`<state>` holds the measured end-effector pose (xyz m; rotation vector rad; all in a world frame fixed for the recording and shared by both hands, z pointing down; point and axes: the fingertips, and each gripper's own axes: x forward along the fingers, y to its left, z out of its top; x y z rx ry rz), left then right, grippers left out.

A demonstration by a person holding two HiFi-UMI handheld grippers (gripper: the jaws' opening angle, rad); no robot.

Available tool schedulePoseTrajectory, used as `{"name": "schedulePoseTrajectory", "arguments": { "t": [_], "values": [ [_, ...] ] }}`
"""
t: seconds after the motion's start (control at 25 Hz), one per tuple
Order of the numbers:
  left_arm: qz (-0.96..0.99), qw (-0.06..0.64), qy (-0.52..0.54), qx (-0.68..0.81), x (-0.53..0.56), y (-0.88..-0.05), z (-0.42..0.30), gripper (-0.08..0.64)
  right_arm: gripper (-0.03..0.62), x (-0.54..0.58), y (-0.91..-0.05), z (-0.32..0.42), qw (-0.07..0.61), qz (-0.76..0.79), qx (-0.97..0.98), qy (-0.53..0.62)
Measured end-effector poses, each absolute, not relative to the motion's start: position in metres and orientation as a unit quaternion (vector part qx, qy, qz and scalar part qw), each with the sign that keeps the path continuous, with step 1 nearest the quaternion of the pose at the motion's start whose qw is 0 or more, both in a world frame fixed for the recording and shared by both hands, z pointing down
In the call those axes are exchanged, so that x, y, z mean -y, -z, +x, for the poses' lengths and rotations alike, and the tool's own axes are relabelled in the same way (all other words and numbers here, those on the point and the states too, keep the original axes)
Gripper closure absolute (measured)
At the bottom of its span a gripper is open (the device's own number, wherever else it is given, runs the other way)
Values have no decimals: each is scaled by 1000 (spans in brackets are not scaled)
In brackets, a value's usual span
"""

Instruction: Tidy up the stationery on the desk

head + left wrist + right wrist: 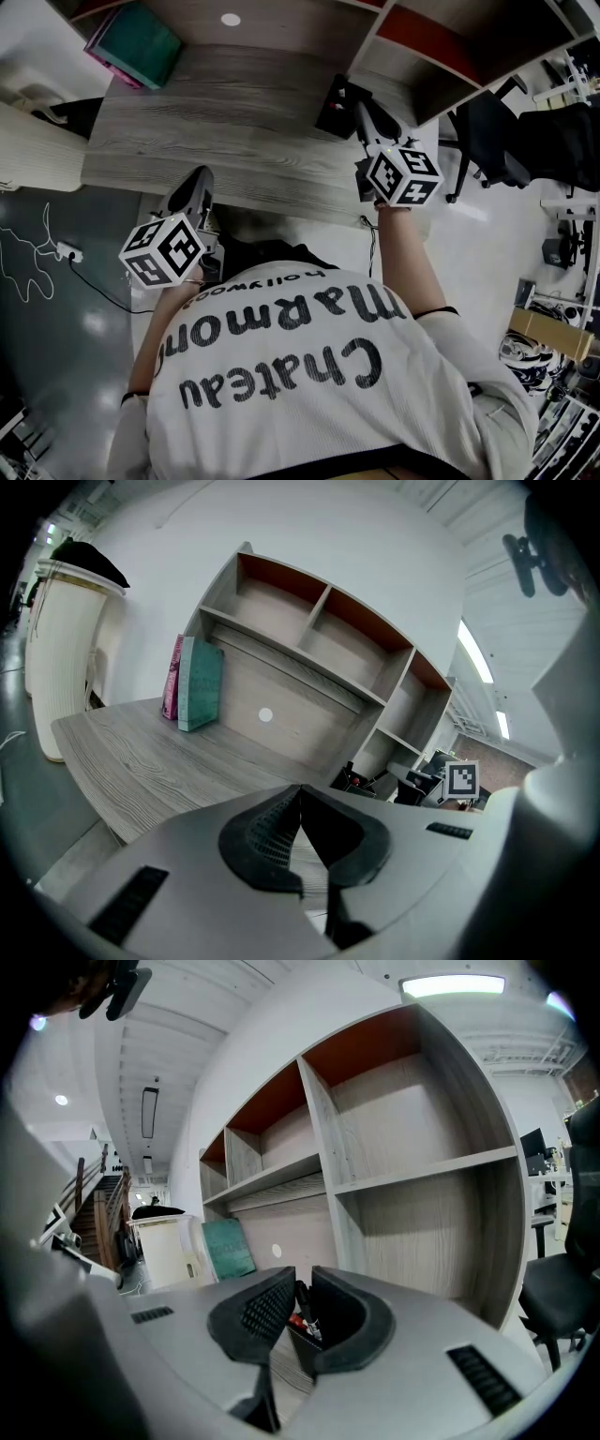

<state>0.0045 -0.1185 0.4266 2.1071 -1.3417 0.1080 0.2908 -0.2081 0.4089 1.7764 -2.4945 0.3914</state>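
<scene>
A black pen holder [331, 107] stands at the back right of the wooden desk [234, 103], with several pens [305, 1303] upright in it. My right gripper [364, 112] hovers right beside it. In the right gripper view the jaws [302, 1277] stand a narrow gap apart, framing the holder [302, 1349] and its pens, which look to sit beyond the pads. My left gripper [199, 180] hangs at the desk's front edge, far from the holder [356, 778]. Its tips [300, 791] meet with nothing between them.
A teal book [145, 42] and a pink one [174, 677] lean upright at the desk's back left. Open shelf compartments [450, 56] rise behind the desk. A black office chair [487, 141] stands to the right, a white cabinet [66, 649] to the left, and a cable [56, 253] lies on the floor.
</scene>
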Motion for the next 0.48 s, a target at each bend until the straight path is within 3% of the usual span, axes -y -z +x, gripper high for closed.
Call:
{"name": "schedulePoseTrajectory", "arguments": {
  "t": [0.48],
  "values": [
    [796,315,-35,515,110,-426,-1,545,523,204,-427,283,55,576,805,-136]
  ]
}}
